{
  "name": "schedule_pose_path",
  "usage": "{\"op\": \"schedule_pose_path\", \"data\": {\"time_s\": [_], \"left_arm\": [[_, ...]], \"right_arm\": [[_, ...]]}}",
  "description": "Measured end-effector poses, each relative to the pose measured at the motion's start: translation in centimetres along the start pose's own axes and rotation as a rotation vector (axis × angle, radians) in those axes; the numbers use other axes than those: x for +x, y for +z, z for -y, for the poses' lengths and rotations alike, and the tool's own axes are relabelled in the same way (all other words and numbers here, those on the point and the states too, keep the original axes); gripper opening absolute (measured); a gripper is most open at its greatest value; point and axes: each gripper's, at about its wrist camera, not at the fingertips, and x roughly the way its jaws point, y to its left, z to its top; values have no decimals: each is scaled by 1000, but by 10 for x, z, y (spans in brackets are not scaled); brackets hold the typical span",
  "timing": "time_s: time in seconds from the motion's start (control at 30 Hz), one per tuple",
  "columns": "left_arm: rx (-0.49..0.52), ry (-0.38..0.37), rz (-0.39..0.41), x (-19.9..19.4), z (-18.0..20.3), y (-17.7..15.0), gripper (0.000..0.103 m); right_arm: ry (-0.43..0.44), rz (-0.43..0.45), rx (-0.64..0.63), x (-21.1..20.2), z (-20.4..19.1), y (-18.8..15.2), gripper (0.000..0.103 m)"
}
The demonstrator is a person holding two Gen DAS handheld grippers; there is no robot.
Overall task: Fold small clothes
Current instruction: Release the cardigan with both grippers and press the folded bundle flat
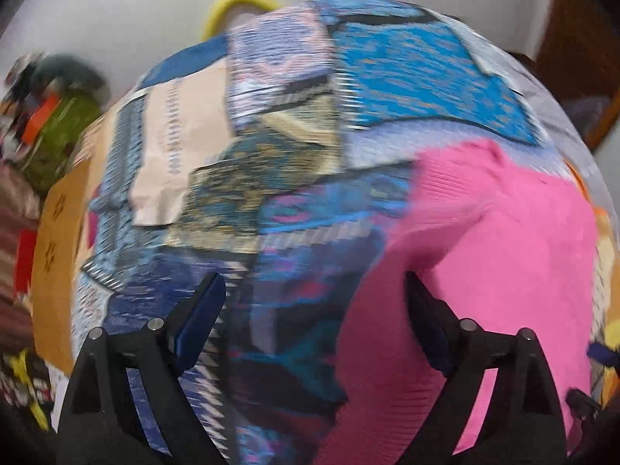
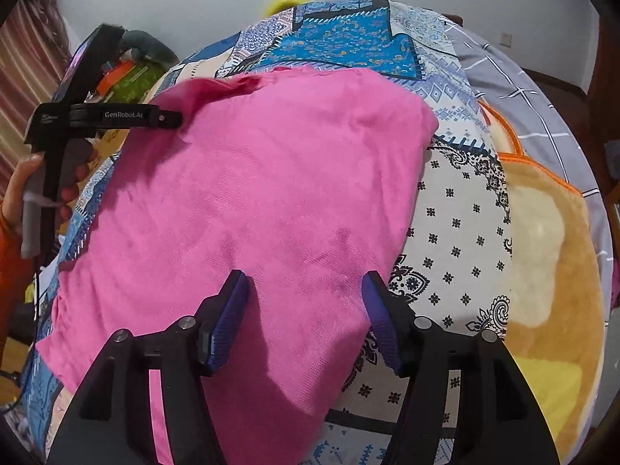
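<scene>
A pink garment (image 2: 263, 201) lies spread on the patchwork bedspread (image 2: 457, 224). My right gripper (image 2: 306, 302) is open just above its near part, its fingers apart over the cloth, holding nothing. My left gripper (image 1: 314, 310) is open and empty in the blurred left wrist view, with the pink garment (image 1: 484, 255) under its right finger and the bedspread (image 1: 294, 178) under its left. In the right wrist view the left gripper (image 2: 170, 118) sits at the garment's far left edge, held by a hand (image 2: 23, 182).
A tan and orange plush blanket (image 2: 550, 255) lies on the bed to the right, with grey checked bedding (image 2: 523, 97) behind it. Clutter including a green item (image 2: 135, 77) sits beyond the bed's far left. A yellow object (image 1: 236, 4) shows past the bed's far edge.
</scene>
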Motion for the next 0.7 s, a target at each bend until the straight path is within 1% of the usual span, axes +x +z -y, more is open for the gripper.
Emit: {"op": "schedule_pose_path", "data": {"time_s": [0.1,0.2,0.3,0.43,0.57,0.7], "left_arm": [[-52,54,-26,7,-26,-2,92],[-69,78,-51,7,-47,-11,92],[-74,60,-56,-5,-62,-25,92],[-59,34,-31,-30,-67,-42,92],[-22,14,20,-64,-63,-60,92],[4,-33,75,-103,-58,-78,92]], "right_arm": [[-5,-1,3,0,0,0,59],[-30,-6,12,-3,0,-1,61],[-52,-16,15,-9,1,-3,61],[-72,-14,18,-26,-2,-7,61],[-87,16,7,-50,-10,-9,62],[-96,59,-18,-72,-21,-10,64]]}}
